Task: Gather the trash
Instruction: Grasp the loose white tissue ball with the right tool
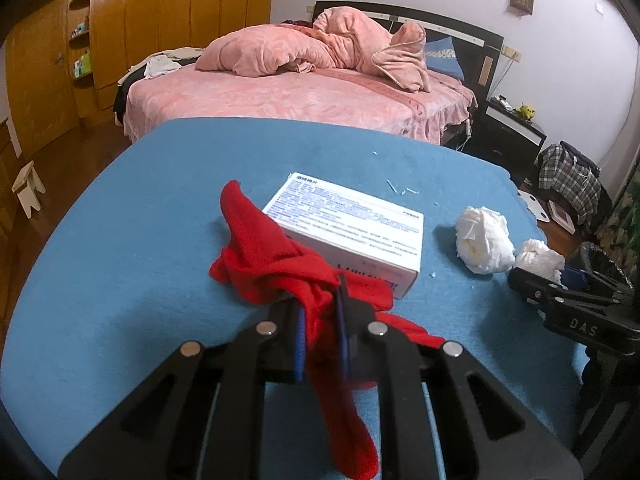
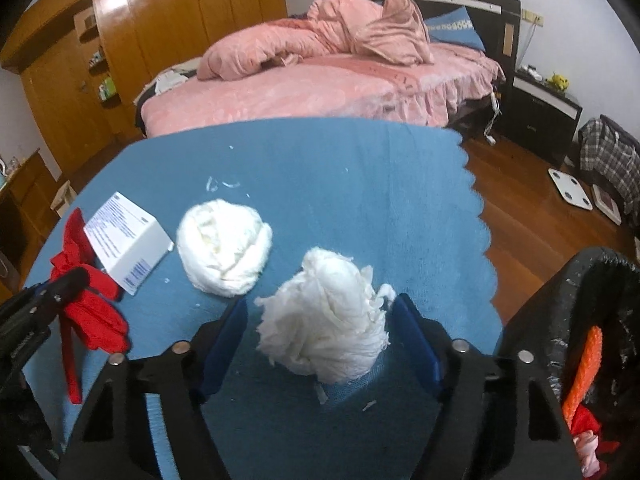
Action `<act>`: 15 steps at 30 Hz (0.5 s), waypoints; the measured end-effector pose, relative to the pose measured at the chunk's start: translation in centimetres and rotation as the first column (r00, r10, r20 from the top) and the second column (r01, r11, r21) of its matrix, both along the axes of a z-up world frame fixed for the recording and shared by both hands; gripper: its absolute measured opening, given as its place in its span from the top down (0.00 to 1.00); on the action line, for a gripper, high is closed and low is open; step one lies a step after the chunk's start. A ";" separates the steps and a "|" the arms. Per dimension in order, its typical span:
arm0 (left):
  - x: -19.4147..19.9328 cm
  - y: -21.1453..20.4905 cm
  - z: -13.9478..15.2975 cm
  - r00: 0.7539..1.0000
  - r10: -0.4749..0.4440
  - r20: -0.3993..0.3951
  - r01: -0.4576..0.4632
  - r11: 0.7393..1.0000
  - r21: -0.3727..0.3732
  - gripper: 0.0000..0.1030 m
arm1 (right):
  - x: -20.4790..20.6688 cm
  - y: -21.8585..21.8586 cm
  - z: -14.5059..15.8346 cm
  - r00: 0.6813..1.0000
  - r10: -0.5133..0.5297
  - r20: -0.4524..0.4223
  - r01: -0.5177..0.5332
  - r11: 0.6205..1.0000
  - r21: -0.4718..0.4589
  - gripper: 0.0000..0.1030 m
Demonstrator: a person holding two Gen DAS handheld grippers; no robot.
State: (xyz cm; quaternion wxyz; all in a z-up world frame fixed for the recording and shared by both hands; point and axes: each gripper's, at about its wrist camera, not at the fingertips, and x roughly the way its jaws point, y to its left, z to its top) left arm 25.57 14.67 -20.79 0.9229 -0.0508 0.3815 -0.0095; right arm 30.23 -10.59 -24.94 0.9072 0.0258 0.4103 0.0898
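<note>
1. Nearest the lens, the left hand-held gripper [image 1: 320,300] is clamped on a red cloth [image 1: 272,256], its blue pads pinched together with the fabric bunched between them and one tail hanging back toward the camera.
2. The cloth's long axis runs from that tail away across the blue-covered surface [image 1: 120,220], its far tip pointing up and away beside a white printed box [image 1: 352,220]; part of the cloth is draped against the box's near corner.
3. In the right wrist view, the right hand-held gripper [image 2: 320,328] stands apart around a crumpled white tissue wad [image 2: 324,320]. The right pad looks to be touching the wad's edge, while a gap shows at the left pad, so nothing is gripped yet.
4. That wad is a rough lump, slightly taller than wide, with no clear direction. A second tissue wad [image 2: 224,246] lies just beyond it to the left, apart from it.
5. A black-lined bin [image 2: 580,320] sits at the right edge of the surface, with orange and red items already inside.
6. Risks, as judged from here: lifting the cloth may drag or tip the box, since fabric rests against it; the soft tissue may compress and slip free, or shed scraps like those already scattered on the surface, if the pads catch only its fringe.
</note>
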 end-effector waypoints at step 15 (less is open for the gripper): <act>-0.2 -0.5 -0.4 1.000 -0.018 0.002 0.018 0.999 0.033 0.88 | 0.2 0.8 -0.6 1.000 -0.016 0.013 0.016 0.998 -0.060 0.59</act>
